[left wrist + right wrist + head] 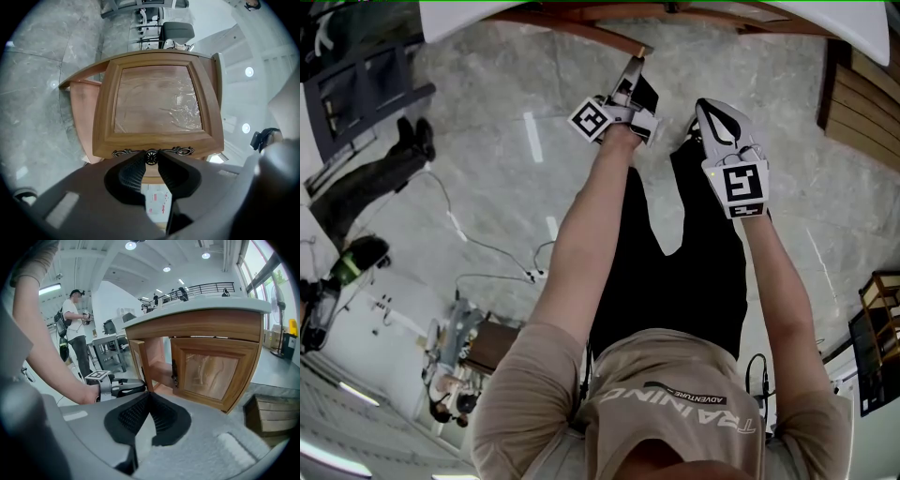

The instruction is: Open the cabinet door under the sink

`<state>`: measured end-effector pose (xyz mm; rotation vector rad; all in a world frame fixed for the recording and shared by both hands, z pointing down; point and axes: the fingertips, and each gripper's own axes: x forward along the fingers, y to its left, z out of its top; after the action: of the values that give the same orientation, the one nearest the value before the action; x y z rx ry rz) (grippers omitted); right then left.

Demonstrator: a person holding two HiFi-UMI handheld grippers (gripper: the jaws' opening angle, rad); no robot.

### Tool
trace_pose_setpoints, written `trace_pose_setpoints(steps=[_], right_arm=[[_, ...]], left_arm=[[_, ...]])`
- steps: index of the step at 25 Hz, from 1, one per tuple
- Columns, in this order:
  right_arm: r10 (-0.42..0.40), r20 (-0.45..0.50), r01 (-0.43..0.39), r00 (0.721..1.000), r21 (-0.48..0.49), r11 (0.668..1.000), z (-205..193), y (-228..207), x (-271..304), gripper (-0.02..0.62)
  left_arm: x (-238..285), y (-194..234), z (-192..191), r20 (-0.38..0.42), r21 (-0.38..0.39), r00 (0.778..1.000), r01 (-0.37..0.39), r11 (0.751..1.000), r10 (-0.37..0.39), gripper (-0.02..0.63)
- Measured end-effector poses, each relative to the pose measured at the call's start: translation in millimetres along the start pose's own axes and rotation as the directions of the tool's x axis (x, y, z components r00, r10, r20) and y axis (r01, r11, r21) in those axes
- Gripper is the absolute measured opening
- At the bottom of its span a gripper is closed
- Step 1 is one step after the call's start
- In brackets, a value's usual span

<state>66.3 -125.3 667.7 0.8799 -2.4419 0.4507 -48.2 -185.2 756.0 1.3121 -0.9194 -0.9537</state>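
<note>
While the left claw (151, 159) pinches the door knob (151, 156), a person (75, 329) stands apart.

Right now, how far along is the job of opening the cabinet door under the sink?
Done: the door stands swung out from the cabinet, its inside showing. In hand: the left gripper is clamped on the door's knob. Left: perhaps a wider swing, then release. The neighbouring door is closed; the right gripper is shut and empty.

We read "TRAINING" and, on a small black patch, "ADVENTURE", both upside down, on the person's beige T-shirt (675, 373) at six o'clock in the head view.
</note>
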Motion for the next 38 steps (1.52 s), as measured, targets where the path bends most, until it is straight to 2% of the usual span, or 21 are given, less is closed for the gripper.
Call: trace_pose_setpoints(steps=[10, 22, 38], right_arm=[[-0.001, 0.002, 0.001, 1.000, 0.000, 1.000, 10, 50, 9, 0.003], [-0.010, -0.019, 0.011, 1.000, 0.037, 0.999, -5, 91, 20, 0.003], [-0.013, -0.053, 0.015, 0.999, 0.031, 0.999, -12, 124, 35, 0.003]], left_arm=[[-51, 1, 8, -0.145, 0.032, 0.989, -0.019, 0.999, 0.024, 0.095], [-81, 1, 14, -0.223, 0.046, 0.975, -0.012, 0.999, 0.022, 0.095], [-127, 9, 35, -0.318, 0.085, 0.946, -0.041, 0.996, 0.066, 0.095]])
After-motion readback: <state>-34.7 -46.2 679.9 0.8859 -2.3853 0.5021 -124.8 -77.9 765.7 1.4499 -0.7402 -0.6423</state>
